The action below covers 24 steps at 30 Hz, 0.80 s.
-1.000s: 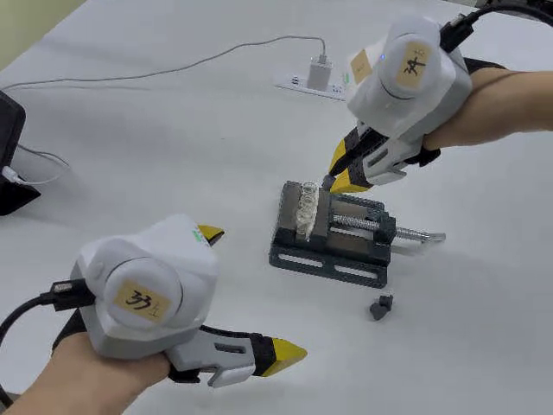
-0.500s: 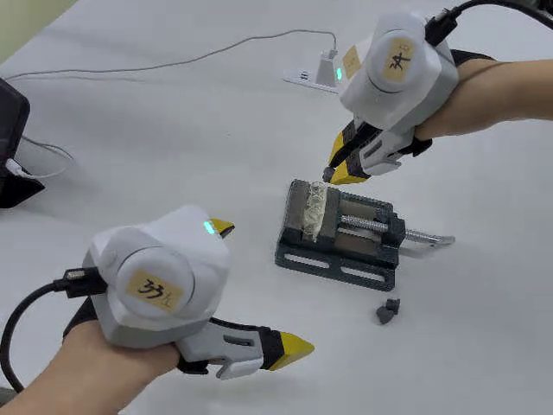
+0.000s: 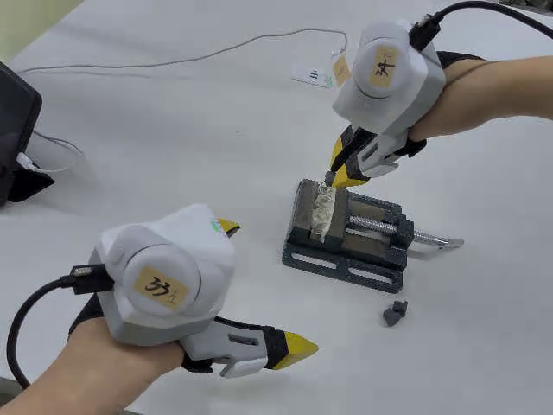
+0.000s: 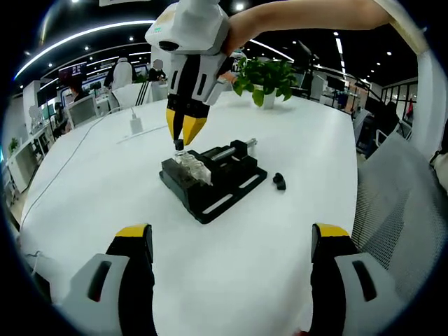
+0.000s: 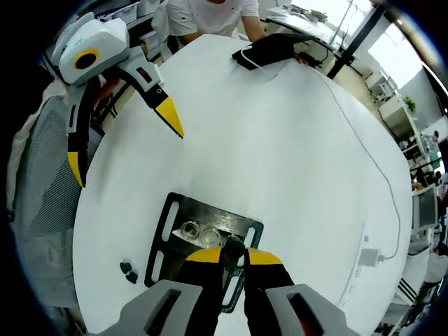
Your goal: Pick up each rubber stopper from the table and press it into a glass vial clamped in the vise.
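Observation:
A black vise (image 3: 373, 256) on the white table clamps a row of clear glass vials (image 3: 323, 208). My right gripper (image 3: 332, 178) hovers just over the far end of that row, shut on a small dark rubber stopper (image 5: 233, 250). In the right gripper view the vials' open mouths (image 5: 199, 232) lie just below the stopper. A loose stopper (image 3: 395, 313) lies on the table near the vise's front corner. My left gripper (image 3: 263, 288) hangs open and empty to the left of the vise (image 4: 210, 178), looking at the vials (image 4: 192, 162) and the right gripper (image 4: 183, 133).
A white power strip with a plugged charger (image 3: 313, 73) and its cable lies at the back. A black device (image 3: 13, 130) with cables sits at the left edge. A potted plant (image 4: 262, 77) stands farther back. A mesh chair (image 4: 406, 210) is beside the table.
My right gripper has shifted with the stopper from beside the vise to over the vial row. The left gripper has stayed about where it was; the head camera has drifted.

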Motion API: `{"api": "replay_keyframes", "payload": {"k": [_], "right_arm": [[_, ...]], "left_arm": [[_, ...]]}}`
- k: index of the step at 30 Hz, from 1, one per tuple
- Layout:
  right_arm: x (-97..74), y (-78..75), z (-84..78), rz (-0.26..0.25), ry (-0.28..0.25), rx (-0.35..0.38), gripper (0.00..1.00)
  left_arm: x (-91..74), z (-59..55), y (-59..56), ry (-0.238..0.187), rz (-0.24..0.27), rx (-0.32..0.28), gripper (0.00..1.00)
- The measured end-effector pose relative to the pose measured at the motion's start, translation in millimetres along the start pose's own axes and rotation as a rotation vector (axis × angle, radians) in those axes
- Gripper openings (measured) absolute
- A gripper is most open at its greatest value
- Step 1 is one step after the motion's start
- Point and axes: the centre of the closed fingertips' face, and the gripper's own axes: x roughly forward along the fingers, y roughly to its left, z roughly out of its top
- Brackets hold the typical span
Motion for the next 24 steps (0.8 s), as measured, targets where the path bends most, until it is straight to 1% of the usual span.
{"api": "replay_keyframes", "payload": {"k": [3, 7, 13, 18, 24], "right_arm": [[2.9, 2.1, -1.6, 0.012, 0.016, -0.005, 0.07], [4.0, 0.9, -4.5, 0.013, 0.027, -0.011, 0.07], [3.7, 3.3, -3.1, 0.015, 0.034, -0.012, 0.07], [6.5, 0.4, -2.7, 0.023, 0.056, -0.012, 0.07], [7.9, -1.0, -5.3, 0.031, 0.082, 0.051, 0.06]], "left_arm": [[-0.3, -0.7, 0.3, 0.001, 0.001, -0.001, 0.93], [-0.7, -1.2, 0.7, -0.001, 0.002, -0.006, 0.93], [-0.1, -2.2, 0.2, 0.000, -0.001, -0.010, 0.92], [0.2, -3.5, 0.2, 0.000, -0.002, -0.013, 0.92], [0.2, -3.9, 0.4, 0.000, -0.002, -0.016, 0.92]]}}
